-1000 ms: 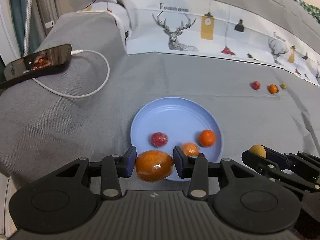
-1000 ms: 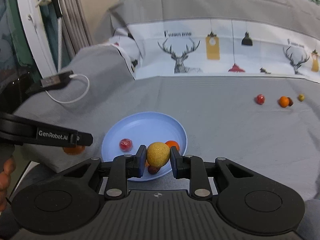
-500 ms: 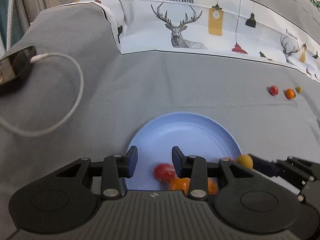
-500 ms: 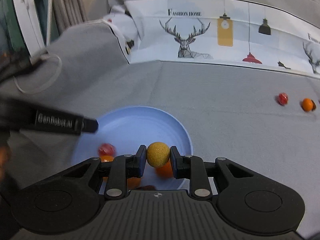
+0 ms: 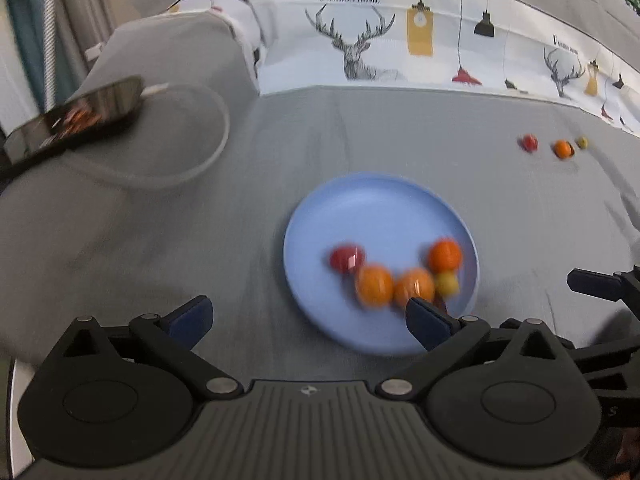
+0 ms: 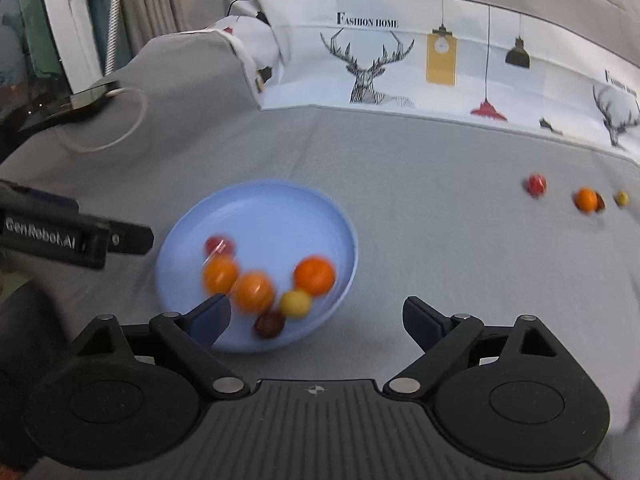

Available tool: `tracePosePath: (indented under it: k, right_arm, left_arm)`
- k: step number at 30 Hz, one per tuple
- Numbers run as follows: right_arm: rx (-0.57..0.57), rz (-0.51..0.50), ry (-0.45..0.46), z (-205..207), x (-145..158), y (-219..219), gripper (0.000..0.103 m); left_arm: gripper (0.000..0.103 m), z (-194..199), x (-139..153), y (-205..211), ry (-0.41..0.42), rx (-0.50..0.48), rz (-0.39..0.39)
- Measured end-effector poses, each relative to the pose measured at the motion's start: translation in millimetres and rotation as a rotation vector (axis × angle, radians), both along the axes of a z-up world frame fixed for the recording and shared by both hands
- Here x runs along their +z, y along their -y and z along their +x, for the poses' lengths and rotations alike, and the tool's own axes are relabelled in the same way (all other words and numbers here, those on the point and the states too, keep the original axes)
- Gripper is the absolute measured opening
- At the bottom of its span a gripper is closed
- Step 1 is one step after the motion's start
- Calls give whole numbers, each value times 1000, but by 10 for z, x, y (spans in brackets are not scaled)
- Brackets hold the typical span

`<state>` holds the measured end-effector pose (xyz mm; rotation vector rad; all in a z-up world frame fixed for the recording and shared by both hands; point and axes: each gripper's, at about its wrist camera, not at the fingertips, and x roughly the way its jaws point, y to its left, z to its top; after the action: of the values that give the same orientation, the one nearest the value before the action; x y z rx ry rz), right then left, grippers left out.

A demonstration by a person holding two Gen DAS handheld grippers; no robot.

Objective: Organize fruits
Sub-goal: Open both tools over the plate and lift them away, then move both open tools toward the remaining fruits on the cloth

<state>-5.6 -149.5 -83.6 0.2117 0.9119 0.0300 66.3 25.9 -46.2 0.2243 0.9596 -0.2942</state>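
Your left gripper [image 5: 308,318] had just been opening and stood spread wide, nothing between its fingers; your right gripper [image 6: 316,316] had likewise just been opening and was empty. The blue plate [image 5: 372,208] sat on the grey cloth [image 5: 380,132] at the centre of the left view and left of centre in the right view.

Both views showed a red fruit [image 5: 347,258], two orange fruits side by side [image 5: 374,285] [image 5: 414,286], a third orange fruit [image 5: 445,255] and a small yellow fruit [image 5: 446,283] clustered on the plate's near half, all blurred. Only your right view showed a dark brownish fruit [image 6: 270,323] at the plate's lower edge; in the left view your gripper's right finger covered that spot.

Three more fruits lay well apart at the right of both frames: red [image 6: 536,184], orange [image 6: 586,199], yellow [image 6: 621,199]. The phone [image 5: 76,120] with its white cable [image 5: 200,160] showed fully at the left view's upper left; the right view caught it only edge-on.
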Motion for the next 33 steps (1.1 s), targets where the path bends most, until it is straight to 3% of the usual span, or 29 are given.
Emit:
tracePosePath:
  k: [5, 14, 25, 33]
  right_arm:
    - [1, -26, 43, -318, 214, -174, 94]
    - [-45, -74, 184, -705, 663, -191, 102]
    - [-101, -88, 276, -1103, 896, -173, 102]
    - [-124, -115, 303, -1250, 994, -151, 102]
  left_arm:
    - [103, -371, 152, -94, 5, 15, -1]
    - [103, -793, 500, -80, 121, -13, -30]
    - [103, -1190, 679, -49, 167, -56, -56]
    - [103, -1241, 736, 10, 181, -70, -70]
